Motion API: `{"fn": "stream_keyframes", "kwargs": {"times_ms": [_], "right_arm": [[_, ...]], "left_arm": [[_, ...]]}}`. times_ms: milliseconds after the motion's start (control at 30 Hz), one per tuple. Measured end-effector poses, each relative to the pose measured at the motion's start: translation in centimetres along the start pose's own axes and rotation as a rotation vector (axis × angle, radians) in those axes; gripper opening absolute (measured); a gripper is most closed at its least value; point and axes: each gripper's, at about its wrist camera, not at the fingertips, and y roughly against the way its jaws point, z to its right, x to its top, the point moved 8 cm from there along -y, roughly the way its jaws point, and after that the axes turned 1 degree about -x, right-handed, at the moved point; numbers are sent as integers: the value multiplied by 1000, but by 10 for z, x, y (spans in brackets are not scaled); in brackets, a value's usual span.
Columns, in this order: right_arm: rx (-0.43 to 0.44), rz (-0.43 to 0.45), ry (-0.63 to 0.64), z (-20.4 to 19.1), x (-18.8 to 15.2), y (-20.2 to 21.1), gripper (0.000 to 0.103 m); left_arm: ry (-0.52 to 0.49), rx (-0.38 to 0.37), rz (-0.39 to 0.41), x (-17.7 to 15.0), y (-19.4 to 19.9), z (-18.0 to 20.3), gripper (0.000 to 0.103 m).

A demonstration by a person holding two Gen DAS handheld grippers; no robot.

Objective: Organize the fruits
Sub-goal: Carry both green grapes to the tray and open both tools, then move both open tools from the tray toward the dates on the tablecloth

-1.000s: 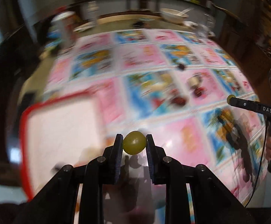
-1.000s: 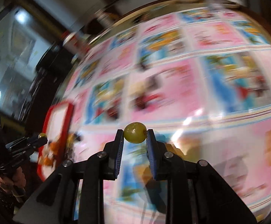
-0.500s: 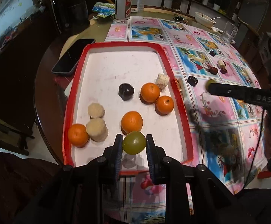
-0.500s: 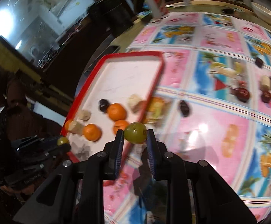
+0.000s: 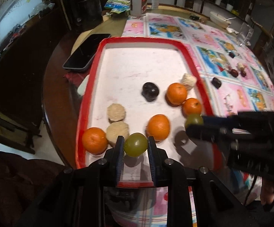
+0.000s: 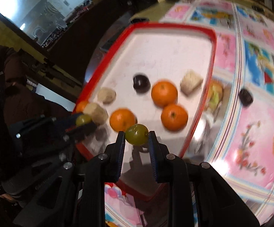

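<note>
A green grape (image 5: 135, 147) is pinched between the tips of the left gripper (image 5: 135, 149), and a second grape (image 6: 136, 134) is clamped likewise in the right gripper (image 6: 136, 138); both are held above the near end of the red-rimmed tray (image 5: 148, 40), presumably so they can be set down with the fruit gathered there. Oranges (image 5: 158, 127) lie just ahead of the fingers (dark fruits (image 5: 216, 82) are left on the patterned cloth beyond the tray's far side).

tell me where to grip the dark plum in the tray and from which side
Grip the dark plum across its round middle, coming from above. It sits alone on the tray floor, with bare space on its left and an orange apart on its right, so the fingers have room on both sides.
</note>
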Motion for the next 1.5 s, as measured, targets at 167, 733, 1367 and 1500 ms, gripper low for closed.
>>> {"fn": "stream_keyframes", "kwargs": {"times_ms": [167,733,1367,1500], "right_arm": [[-45,-42,-4,5,-13,-9,27],[-90,57,18,12,-10,20,52],[-187,121,-117,33,-22,52,52],[-187,116,-121,36,-20,52,52]], "left_arm": [[-13,50,1,2,-1,-1,24],[-32,113,40,14,7,4,61],[-75,56,99,32,13,6,66],[-65,66,94,30,13,3,66]]}}
